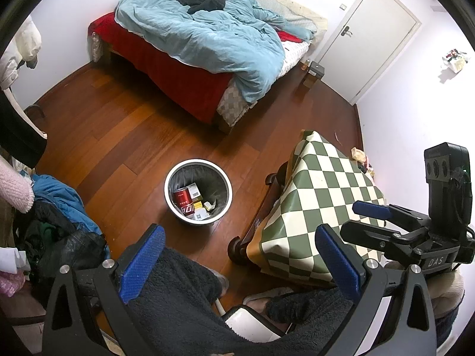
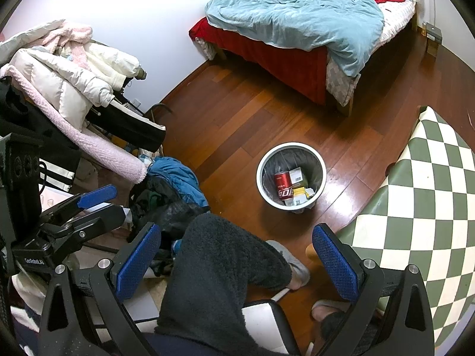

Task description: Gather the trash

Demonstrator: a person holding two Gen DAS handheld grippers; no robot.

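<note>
Clothes (image 2: 74, 89) heaped off beyond the left gripper (image 1: 237, 264), whose blue fingers stand wide apart with nothing between them, held up over the person's knees. Ahead of both tools, on the floor, sits the white bin (image 1: 198, 191), red can (image 1: 184, 200) and cartons already inside. The right gripper (image 2: 234, 264) is likewise spread and empty; the checkered table (image 2: 421, 207) lies to its right, bare, probably because collecting is done.

"DAS" on right gripper (image 1: 371, 211) body; left gripper (image 2: 98, 197) label blurred, unreadable.

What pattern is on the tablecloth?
Green and cream checks on the tablecloth, clearest in the left wrist view.
</note>
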